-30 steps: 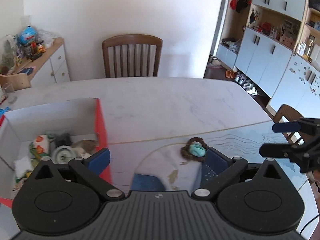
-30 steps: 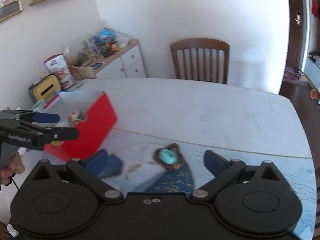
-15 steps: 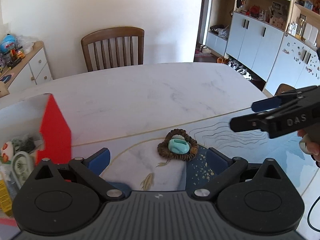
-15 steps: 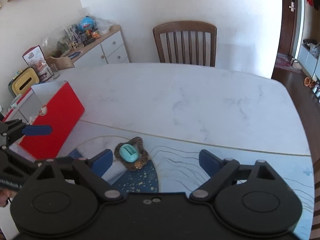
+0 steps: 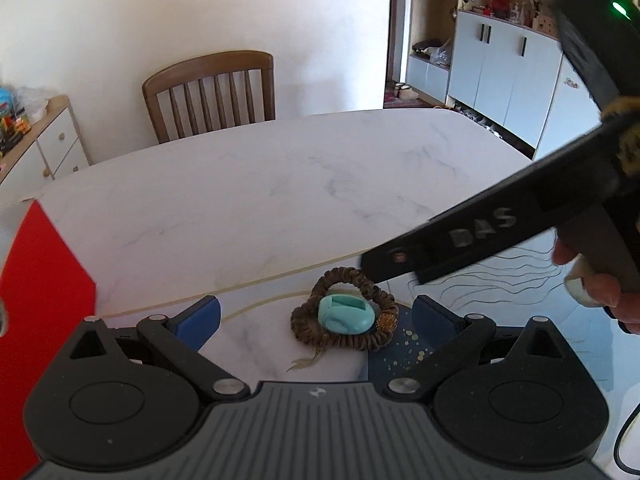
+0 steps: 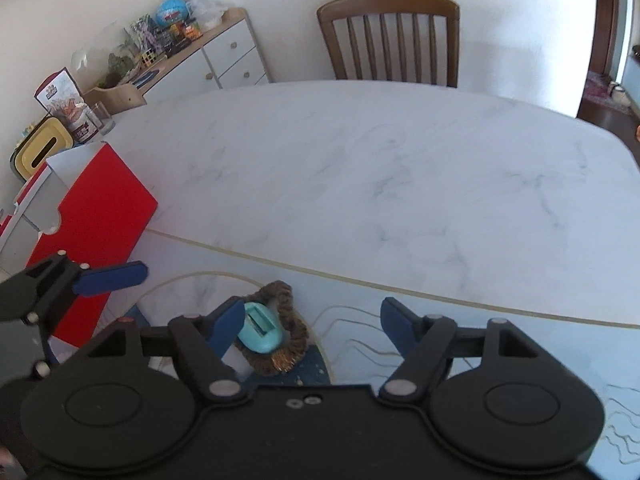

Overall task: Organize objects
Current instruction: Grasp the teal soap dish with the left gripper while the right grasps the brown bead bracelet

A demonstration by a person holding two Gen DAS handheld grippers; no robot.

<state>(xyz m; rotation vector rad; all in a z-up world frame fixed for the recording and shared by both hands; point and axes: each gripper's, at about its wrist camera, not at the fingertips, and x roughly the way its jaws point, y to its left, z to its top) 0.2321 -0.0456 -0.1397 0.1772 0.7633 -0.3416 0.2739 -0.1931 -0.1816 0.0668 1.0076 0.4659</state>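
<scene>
A small turquoise object (image 5: 345, 314) rests on a brown braided hair tie (image 5: 316, 330) on the patterned mat of the white marble table (image 5: 280, 200). My left gripper (image 5: 316, 318) stands open, its blue pads on either side of the pair and just short of them. My right gripper (image 6: 312, 322) hovers close above the same spot with its jaws closing; the turquoise object (image 6: 260, 330) and hair tie (image 6: 294, 334) lie right beside its left pad (image 6: 226, 330), and nothing is pressed between the pads. In the left wrist view the right gripper's black finger (image 5: 460, 244) reaches in from the right.
A red and white box (image 6: 96, 220) stands open at the table's left, close to my left gripper (image 6: 108, 280). A wooden chair (image 5: 212, 92) is at the far side. A sideboard (image 6: 192, 60) with clutter lines the left wall; white cupboards (image 5: 500, 64) stand to the right.
Both grippers have dropped toward the hair tie and turquoise object, which now look larger and nearer. The right gripper's jaws have narrowed. The box has slid to the left edge of the left wrist view.
</scene>
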